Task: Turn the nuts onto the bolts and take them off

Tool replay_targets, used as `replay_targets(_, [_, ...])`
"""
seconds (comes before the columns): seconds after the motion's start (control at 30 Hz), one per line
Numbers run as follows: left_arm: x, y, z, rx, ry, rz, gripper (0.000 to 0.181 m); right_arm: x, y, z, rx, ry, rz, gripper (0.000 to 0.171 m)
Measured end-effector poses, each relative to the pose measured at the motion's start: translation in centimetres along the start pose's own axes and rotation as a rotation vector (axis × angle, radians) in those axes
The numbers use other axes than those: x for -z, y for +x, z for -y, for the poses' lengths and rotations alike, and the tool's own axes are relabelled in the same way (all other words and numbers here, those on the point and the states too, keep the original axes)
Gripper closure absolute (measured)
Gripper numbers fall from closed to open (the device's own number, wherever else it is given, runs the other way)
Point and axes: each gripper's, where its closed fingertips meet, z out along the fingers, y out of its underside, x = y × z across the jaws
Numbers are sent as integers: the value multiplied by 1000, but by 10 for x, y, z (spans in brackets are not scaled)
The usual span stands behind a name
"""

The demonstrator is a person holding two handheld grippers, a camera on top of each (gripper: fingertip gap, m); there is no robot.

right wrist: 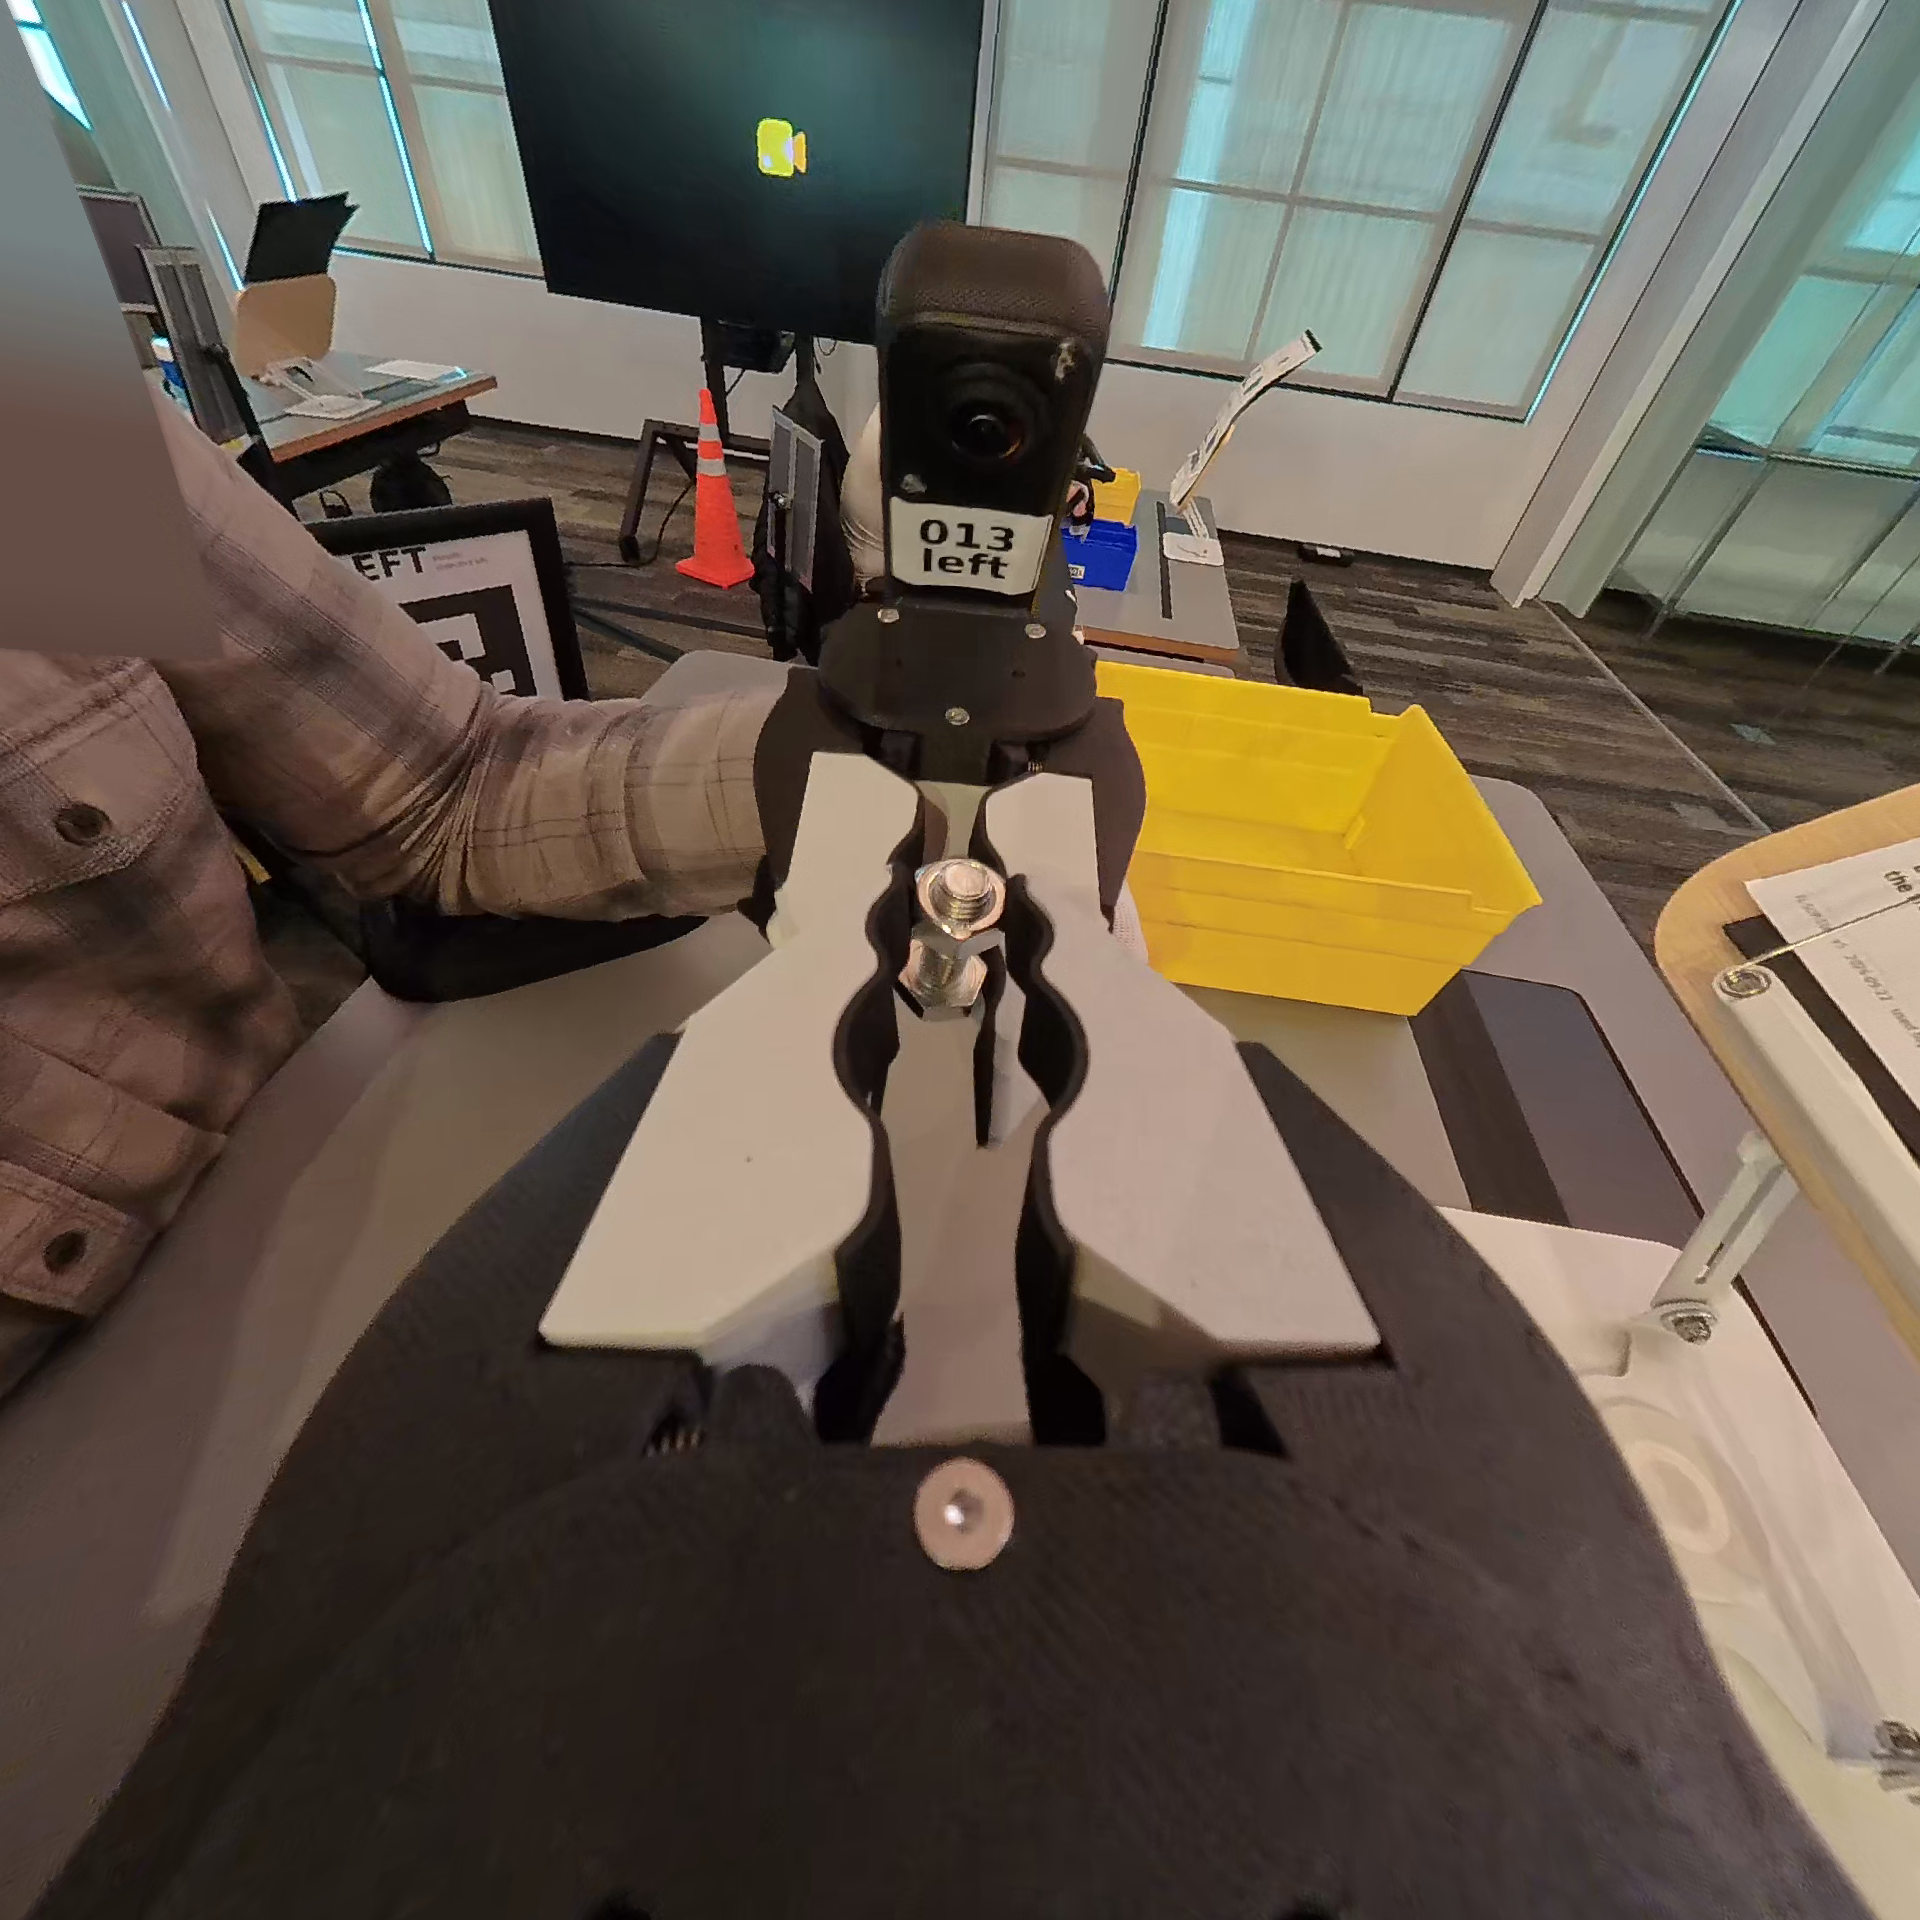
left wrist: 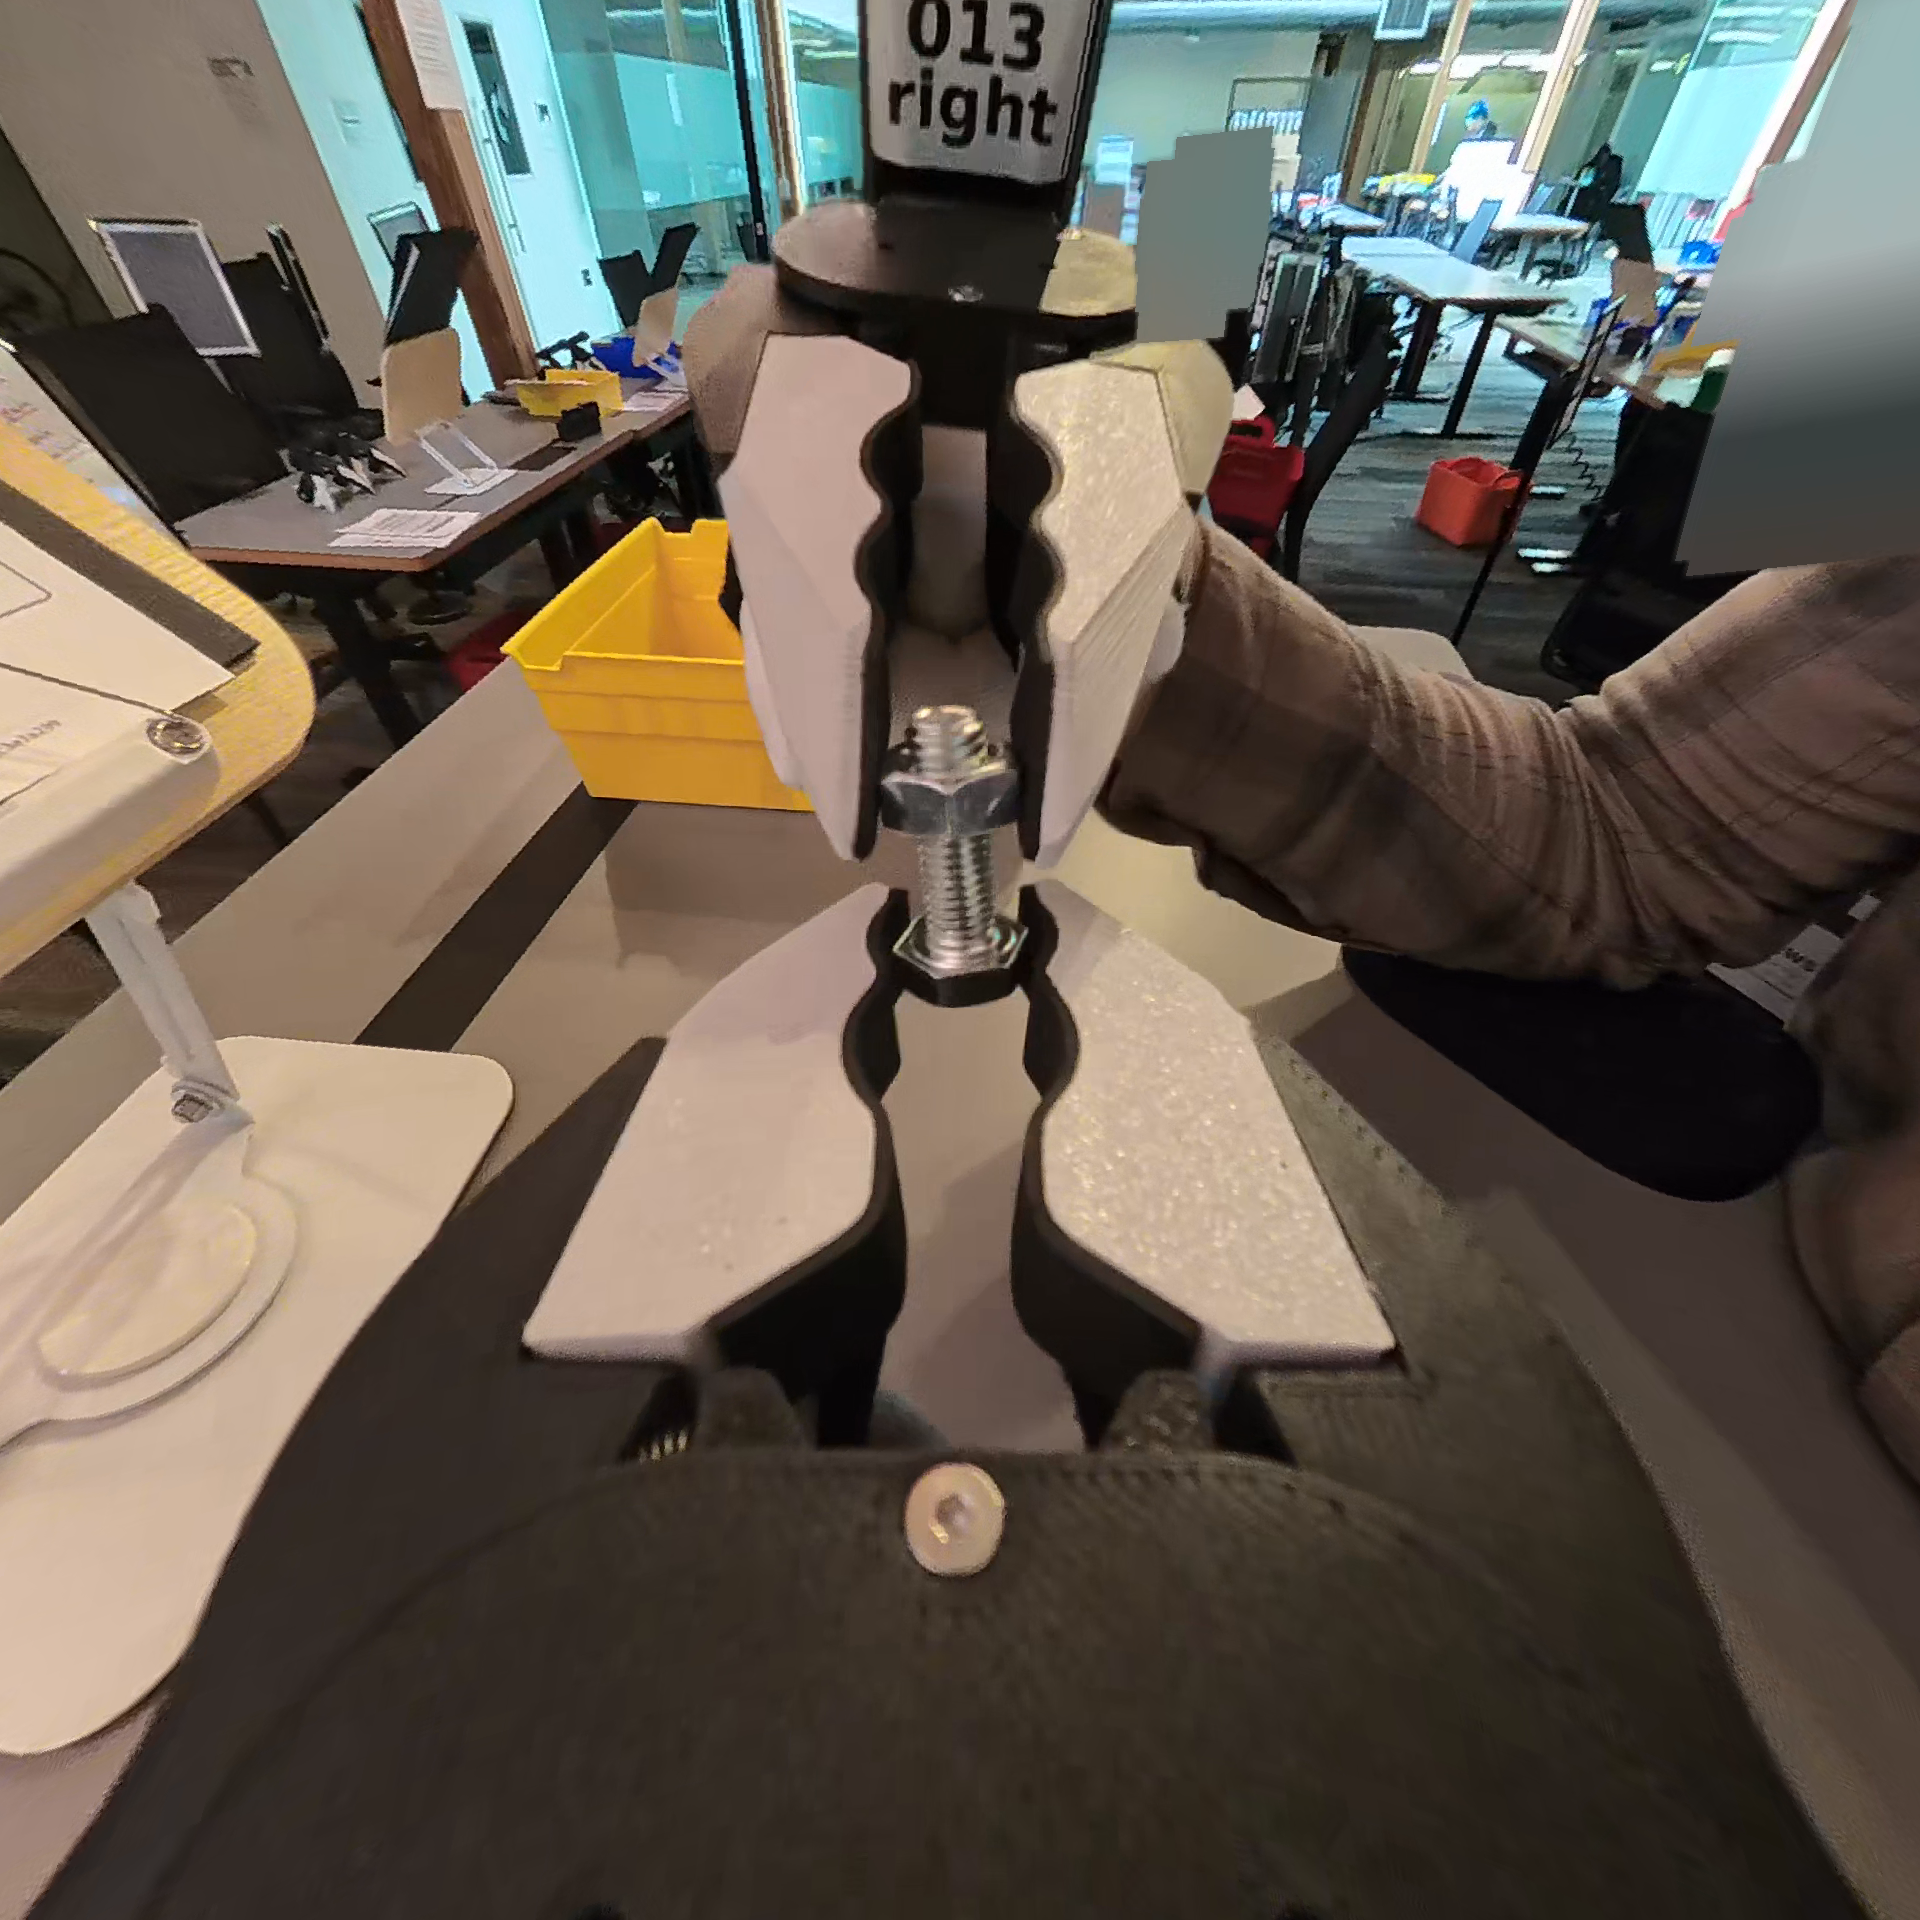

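Note:
A silver bolt (left wrist: pixel 954 883) stands roughly upright above the grey table (left wrist: pixel 540 935). My left gripper (left wrist: pixel 958 961) is shut on the bolt's hex head at the bottom. My right gripper (left wrist: pixel 948 826) comes down from above and is shut on a silver hex nut (left wrist: pixel 948 798) threaded partway down the shaft; the bolt's tip sticks out above the nut. In the right wrist view my right gripper (right wrist: pixel 961 916) pinches the nut (right wrist: pixel 956 896), with the bolt's shaft (right wrist: pixel 932 956) and head below it between the left gripper's tips.
A yellow bin (left wrist: pixel 644 675) sits on the table just behind the grippers, and also shows in the right wrist view (right wrist: pixel 1299 862). A white stand base (left wrist: pixel 208 1195) with a clipboard on it is at one side. A person's plaid sleeve (left wrist: pixel 1455 779) reaches in. The grippers' ends are close to 5 cm from one another.

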Motion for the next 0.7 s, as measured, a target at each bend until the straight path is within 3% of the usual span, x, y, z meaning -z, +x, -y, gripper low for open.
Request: replay_targets(0.7, [-2,-9,4,-27,35,64,166,3,6,-1,5,-21,-52,156])
